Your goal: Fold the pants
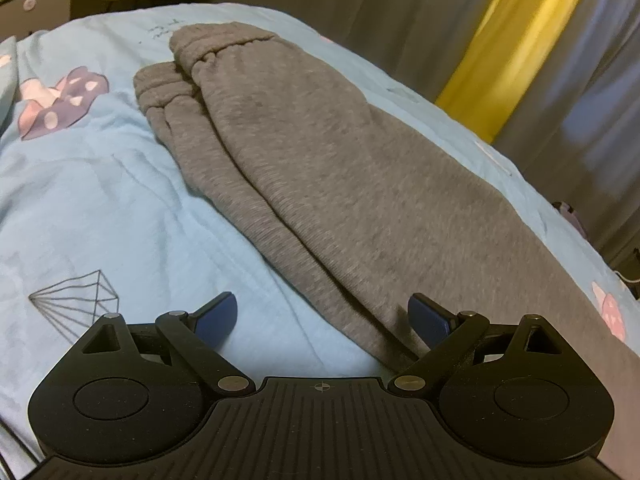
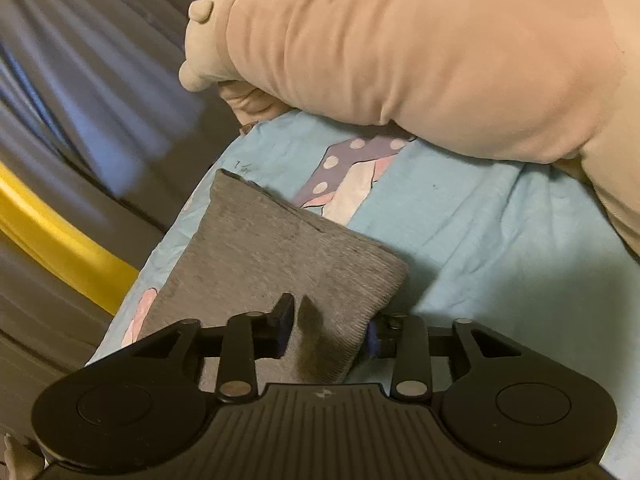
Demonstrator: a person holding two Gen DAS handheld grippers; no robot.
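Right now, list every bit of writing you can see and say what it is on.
Plush toy: a row of dark embroidered characters beside a small carrot, seen upside down; not readable.
Sheet: a small dark scribble near the cuffs; too small to read.
Sheet, right wrist view: another tiny mark by the corner of the pants; unreadable.
No numbers or brands visible.

Dim room — grey curtains (image 1: 420,0) with a yellow stripe (image 1: 516,28) behind bed (image 1: 80,200).
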